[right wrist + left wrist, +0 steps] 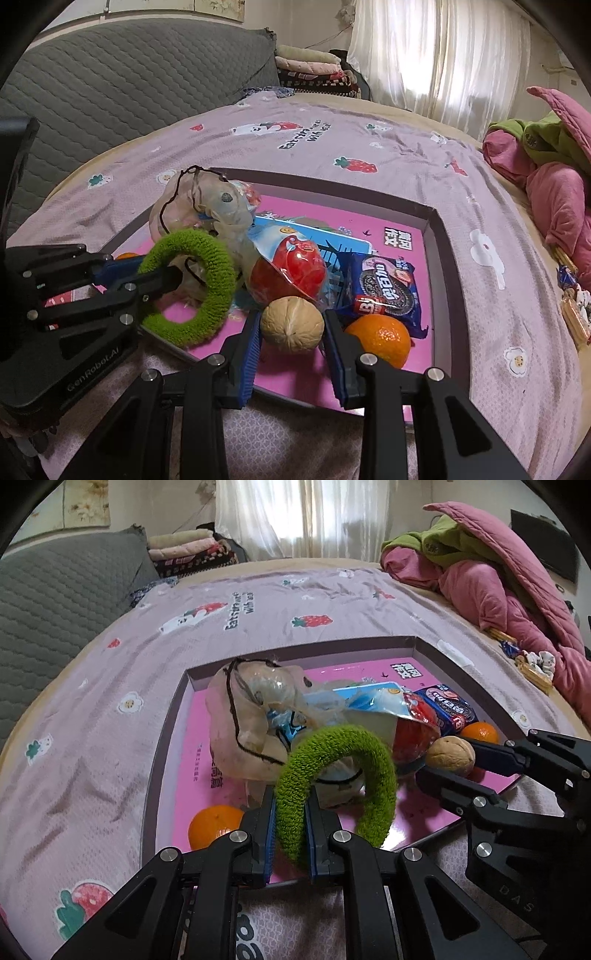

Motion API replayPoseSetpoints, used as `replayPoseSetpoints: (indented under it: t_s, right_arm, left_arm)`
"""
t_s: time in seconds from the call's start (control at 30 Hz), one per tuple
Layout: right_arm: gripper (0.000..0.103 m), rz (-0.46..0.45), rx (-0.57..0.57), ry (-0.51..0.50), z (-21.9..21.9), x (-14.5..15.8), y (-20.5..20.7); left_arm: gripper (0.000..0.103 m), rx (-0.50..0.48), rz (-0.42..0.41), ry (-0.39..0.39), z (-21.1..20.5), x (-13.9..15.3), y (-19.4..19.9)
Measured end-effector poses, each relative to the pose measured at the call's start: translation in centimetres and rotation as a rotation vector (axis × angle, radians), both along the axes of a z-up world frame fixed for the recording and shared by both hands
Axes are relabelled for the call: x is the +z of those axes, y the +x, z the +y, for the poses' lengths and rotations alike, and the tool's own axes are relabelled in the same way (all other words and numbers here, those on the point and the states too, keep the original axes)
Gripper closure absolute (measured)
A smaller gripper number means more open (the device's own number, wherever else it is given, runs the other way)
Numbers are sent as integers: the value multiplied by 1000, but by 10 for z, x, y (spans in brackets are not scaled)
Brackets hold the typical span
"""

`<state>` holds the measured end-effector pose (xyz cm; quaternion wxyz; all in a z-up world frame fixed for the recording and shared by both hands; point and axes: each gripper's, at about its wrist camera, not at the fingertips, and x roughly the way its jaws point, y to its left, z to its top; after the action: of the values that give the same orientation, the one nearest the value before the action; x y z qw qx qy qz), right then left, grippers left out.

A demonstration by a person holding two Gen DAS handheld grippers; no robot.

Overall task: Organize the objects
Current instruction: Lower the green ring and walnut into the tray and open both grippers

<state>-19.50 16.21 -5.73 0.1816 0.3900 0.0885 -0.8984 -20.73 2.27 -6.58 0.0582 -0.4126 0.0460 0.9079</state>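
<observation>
A: So, going left to right, what is there?

B: A bed under a lilac strawberry-print sheet [110,738]. On it lies a shallow box [168,738] with a pink floor and low grey walls. An orange [210,830] sits in its near left corner. Beside it the left gripper [290,834] has its blue pads pressed onto a fuzzy green ring [354,746], which stands up over the box floor.

A: And further along?

B: A crumpled clear bag with a dark drawstring [240,716], then a red toy in plastic wrap [291,266], then a blue cookie packet [384,291]. The right gripper [291,332] pinches a walnut [291,325] between its pads, above the near part of the box. A second orange [384,339] sits just right of it, close to the right finger.

A: Which step does this look like?

B: Both items appear to be carried over the box, either going in or coming out; I cannot tell which. If going in, each hand needs a bare patch of pink floor.

A: Is there room?

B: The near middle floor, between ring and walnut, looks open. The middle is crowded. The near wall lies right under both grippers, and the second orange leaves little room to the walnut's right.
</observation>
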Motion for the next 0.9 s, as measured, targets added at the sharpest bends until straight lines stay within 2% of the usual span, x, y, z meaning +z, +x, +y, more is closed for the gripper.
replayPoseSetpoints:
  t_s: [0.43,0.9]
  right_arm:
    - [70,-29,-2,-33,6,1,2]
    - [70,-31,-8,-36,6,0,2]
  left_arm:
    - [89,-1,-26,6,-3,-2,2]
    - [87,2,-14,-9,-2,-1,5]
